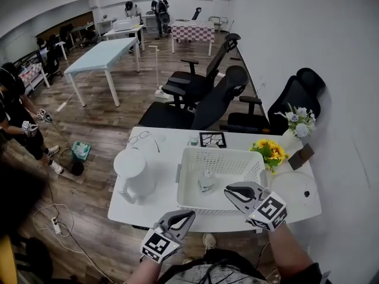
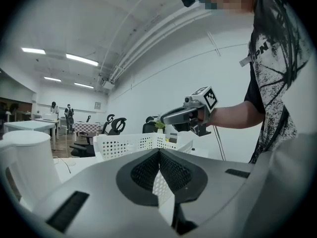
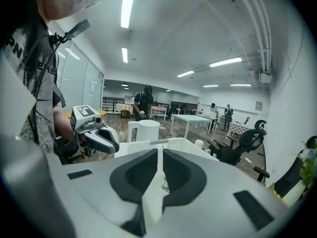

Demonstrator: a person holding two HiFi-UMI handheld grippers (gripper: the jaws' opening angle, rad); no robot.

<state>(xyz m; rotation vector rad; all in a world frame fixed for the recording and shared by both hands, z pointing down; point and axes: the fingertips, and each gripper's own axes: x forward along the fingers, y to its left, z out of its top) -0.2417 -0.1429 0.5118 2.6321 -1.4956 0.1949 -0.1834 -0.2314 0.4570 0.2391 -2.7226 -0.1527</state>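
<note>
A white perforated basket (image 1: 219, 153) stands in the middle of a white table (image 1: 163, 149), with a small clear glass (image 1: 206, 181) inside it. My left gripper (image 1: 187, 215) hovers at the table's near edge, just off the basket's near left corner, shut with nothing in it. My right gripper (image 1: 229, 192) hangs over the basket's near right rim, also shut and empty. The left gripper view looks along my left gripper (image 2: 159, 151) to the basket (image 2: 129, 143) and the right gripper (image 2: 187, 116). The right gripper view looks along my right gripper (image 3: 159, 150) to the basket (image 3: 174, 143) and the left gripper (image 3: 99, 135).
A white lidded jug (image 1: 135, 173) stands left of the basket. Eyeglasses (image 1: 141, 137) and a black patterned square (image 1: 212, 139) lie behind it. Sunflowers (image 1: 269, 151), a white vase (image 1: 291, 139) and a round white lid (image 1: 294, 188) are at the right. Black office chairs (image 1: 201, 96) stand beyond; a person (image 1: 15, 117) stands far left.
</note>
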